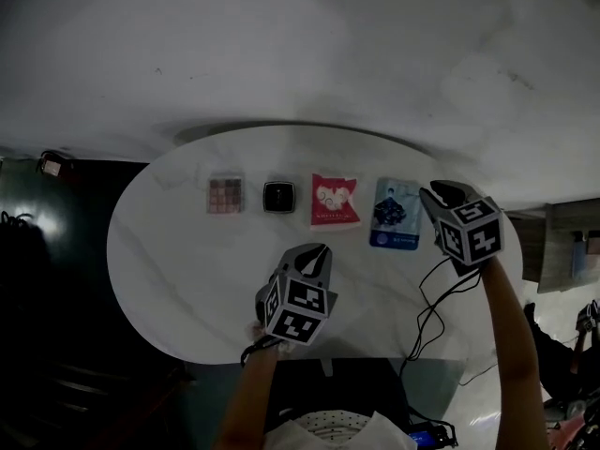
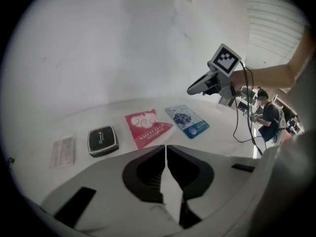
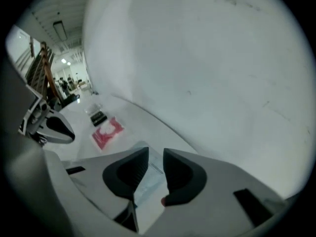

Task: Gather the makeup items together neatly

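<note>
Four makeup items lie in a row on the white oval table [image 1: 178,279]: an eyeshadow palette [image 1: 225,195], a black compact [image 1: 278,196], a red sachet [image 1: 335,201] and a blue sachet [image 1: 396,214]. My left gripper [image 1: 322,254] hovers in front of the row, below the red sachet, shut with nothing in it; its jaws meet tip to tip [image 2: 166,147]. My right gripper [image 1: 439,195] hangs just right of the blue sachet, its jaws a little apart [image 3: 155,154] and holding nothing. The blue sachet [image 3: 147,182] shows flat on the table through that gap.
A black cable [image 1: 429,312] trails over the table's near right edge. A pale wall rises behind the table. Dark floor and furniture lie to the left [image 1: 56,279]. A person [image 2: 269,117] sits far off at the right.
</note>
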`<state>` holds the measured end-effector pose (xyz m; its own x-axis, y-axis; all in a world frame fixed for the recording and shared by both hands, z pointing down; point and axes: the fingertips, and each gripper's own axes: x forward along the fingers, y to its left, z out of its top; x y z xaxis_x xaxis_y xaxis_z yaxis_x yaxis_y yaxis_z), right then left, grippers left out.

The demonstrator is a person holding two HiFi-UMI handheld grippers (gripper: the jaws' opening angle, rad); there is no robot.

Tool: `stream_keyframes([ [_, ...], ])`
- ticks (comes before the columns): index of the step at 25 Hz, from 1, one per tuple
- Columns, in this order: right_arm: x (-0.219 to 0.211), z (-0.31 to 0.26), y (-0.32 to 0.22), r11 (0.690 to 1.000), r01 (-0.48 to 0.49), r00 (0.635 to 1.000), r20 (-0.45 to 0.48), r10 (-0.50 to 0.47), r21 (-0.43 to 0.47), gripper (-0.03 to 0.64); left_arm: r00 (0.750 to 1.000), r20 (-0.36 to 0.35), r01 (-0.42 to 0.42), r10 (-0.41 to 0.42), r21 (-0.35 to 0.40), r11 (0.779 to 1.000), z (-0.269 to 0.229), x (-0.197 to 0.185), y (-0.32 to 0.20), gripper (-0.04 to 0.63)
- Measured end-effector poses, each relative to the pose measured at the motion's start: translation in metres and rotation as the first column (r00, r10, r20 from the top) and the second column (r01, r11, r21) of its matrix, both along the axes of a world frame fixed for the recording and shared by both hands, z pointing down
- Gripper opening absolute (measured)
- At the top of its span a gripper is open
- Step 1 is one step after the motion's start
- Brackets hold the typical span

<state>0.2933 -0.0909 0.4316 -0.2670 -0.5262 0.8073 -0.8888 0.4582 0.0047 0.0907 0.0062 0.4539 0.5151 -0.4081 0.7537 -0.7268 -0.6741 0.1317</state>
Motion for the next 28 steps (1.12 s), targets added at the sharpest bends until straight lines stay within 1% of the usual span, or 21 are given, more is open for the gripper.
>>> stream_keyframes([
  [3,-0.027,-0.034,0.010,0.991,-0.076,0.992,0.110,0.063,0.113,0.049,0.999,-0.017,0.041,-0.041,0.042,0.998,-0.013,-0.005,-0.010,0.038],
  [5,-0.044,-0.056,0.017,0.975,-0.130,0.978,0.186,0.097,0.180,0.034,0.997,-0.047,0.060,-0.057,0.063,0.996,-0.025,-0.005,-0.014,0.038],
  [6,-0.051,-0.066,0.020,0.964,-0.168,0.965,0.233,0.119,0.205,0.032,0.996,-0.061,0.065,-0.060,0.074,0.995,-0.031,-0.005,-0.016,0.038],
  [8,-0.063,-0.083,0.028,0.935,-0.262,0.928,0.328,0.177,0.238,0.031,0.994,-0.084,0.074,-0.065,0.109,0.991,-0.044,-0.007,-0.019,0.038],
  [10,-0.074,-0.096,0.037,0.900,-0.352,0.888,0.397,0.234,0.258,0.006,0.991,-0.108,0.094,-0.078,0.152,0.984,-0.057,-0.010,-0.022,0.038],
  [11,-0.079,-0.101,0.042,0.882,-0.389,0.871,0.419,0.257,0.267,0.008,0.988,-0.123,0.113,-0.092,0.172,0.979,-0.063,-0.013,-0.024,0.038],
  [13,-0.091,-0.109,0.053,0.850,-0.447,0.842,0.453,0.294,0.279,0.008,0.980,-0.153,0.156,-0.127,0.195,0.968,-0.073,-0.019,-0.026,0.038],
  [15,-0.103,-0.113,0.063,0.828,-0.489,0.815,0.484,0.320,0.276,0.009,0.971,-0.185,0.191,-0.153,0.207,0.960,-0.082,-0.026,-0.026,0.038],
  [18,-0.124,-0.114,0.078,0.812,-0.523,0.785,0.519,0.340,0.259,0.009,0.952,-0.249,0.232,-0.179,0.201,0.952,-0.094,-0.038,-0.020,0.038],
  [20,-0.137,-0.115,0.087,0.803,-0.533,0.782,0.516,0.349,0.265,0.009,0.941,-0.277,0.258,-0.196,0.208,0.943,-0.100,-0.047,-0.016,0.038],
  [22,-0.147,-0.116,0.094,0.791,-0.546,0.778,0.518,0.356,0.276,0.009,0.941,-0.275,0.263,-0.199,0.222,0.939,-0.104,-0.056,-0.010,0.037],
  [25,-0.157,-0.111,0.102,0.769,-0.586,0.746,0.542,0.387,0.257,0.009,0.946,-0.261,0.258,-0.194,0.239,0.936,-0.107,-0.067,-0.003,0.038],
  [28,-0.168,-0.105,0.107,0.763,-0.600,0.735,0.541,0.409,0.239,0.009,0.943,-0.261,0.275,-0.208,0.256,0.927,-0.110,-0.081,0.001,0.037],
])
